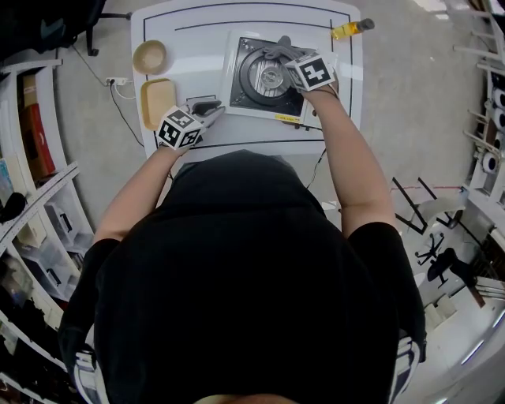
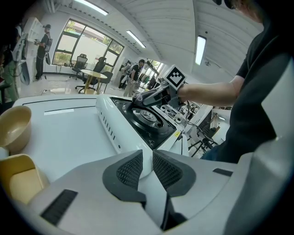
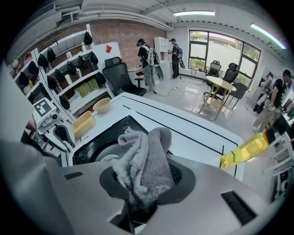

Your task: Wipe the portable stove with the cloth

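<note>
Right fingers: clamped on the cloth (image 3: 146, 158), a grey wad bunched up between the pads and sticking out past the tips. In the head view the right gripper (image 1: 286, 54) sits over the portable stove (image 1: 245, 95), at about 1 o'clock of the round burner (image 1: 270, 75). Whether the cloth touches the black top I cannot tell.

Left fingers: narrow gap, nothing between the pads (image 2: 131, 170). The left gripper (image 2: 148, 166) rests just beside the stove's 7 o'clock corner.

My read: wiping stroke in hand. To do it well:
- keep the grip firm, since the wad is loose at its free end;
- press the protruding cloth flat to the plate, not the hard jaw tips;
- sweep round the burner ring, then out to the white rim;
- use the left gripper to brace the corner, as the stove may slide on the table (image 1: 189, 24).

Bowl (image 1: 150, 57) and tray (image 1: 158, 101) at the stove's 9 o'clock, well apart.
</note>
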Tool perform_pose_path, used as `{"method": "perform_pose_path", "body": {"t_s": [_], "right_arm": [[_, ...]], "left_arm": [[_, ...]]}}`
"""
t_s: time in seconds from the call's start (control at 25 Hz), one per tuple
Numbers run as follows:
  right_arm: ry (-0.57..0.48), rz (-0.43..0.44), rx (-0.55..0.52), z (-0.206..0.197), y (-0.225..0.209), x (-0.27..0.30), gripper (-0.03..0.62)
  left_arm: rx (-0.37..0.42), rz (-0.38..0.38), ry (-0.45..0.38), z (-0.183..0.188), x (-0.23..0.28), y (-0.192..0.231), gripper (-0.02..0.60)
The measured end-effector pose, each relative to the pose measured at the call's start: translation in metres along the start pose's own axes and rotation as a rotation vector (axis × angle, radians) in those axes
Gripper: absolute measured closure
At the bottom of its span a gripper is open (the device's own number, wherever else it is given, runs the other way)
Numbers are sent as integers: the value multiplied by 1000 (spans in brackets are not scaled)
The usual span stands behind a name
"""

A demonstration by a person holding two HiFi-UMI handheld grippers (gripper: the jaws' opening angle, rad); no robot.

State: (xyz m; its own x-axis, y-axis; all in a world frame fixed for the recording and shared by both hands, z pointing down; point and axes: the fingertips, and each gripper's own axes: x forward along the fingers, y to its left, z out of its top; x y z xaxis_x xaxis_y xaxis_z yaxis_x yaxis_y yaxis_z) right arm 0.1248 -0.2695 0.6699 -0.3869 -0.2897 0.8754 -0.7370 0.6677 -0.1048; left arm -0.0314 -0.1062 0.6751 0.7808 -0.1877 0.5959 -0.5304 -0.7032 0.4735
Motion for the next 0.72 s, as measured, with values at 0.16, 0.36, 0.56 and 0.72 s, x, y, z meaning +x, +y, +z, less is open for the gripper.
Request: {"method": "perform_pose_path", "body": {"t_s": [0.16,0.36,0.56,0.72], "right_arm": [[7,-34,53,-20,-12,-12,484],[20,-55,98,-47,-12,-25,484],[39,-66,108,-68,-2,-35,484],[46,-70,131,-86,10,-42,484]], "left_arm": [[3,0,0,0,-1,-1,499],[12,0,4,-1,-1,-2,499],[22,4,8,-2,-2,-4,497],[34,4,12,-3,-2,-7,497]]}}
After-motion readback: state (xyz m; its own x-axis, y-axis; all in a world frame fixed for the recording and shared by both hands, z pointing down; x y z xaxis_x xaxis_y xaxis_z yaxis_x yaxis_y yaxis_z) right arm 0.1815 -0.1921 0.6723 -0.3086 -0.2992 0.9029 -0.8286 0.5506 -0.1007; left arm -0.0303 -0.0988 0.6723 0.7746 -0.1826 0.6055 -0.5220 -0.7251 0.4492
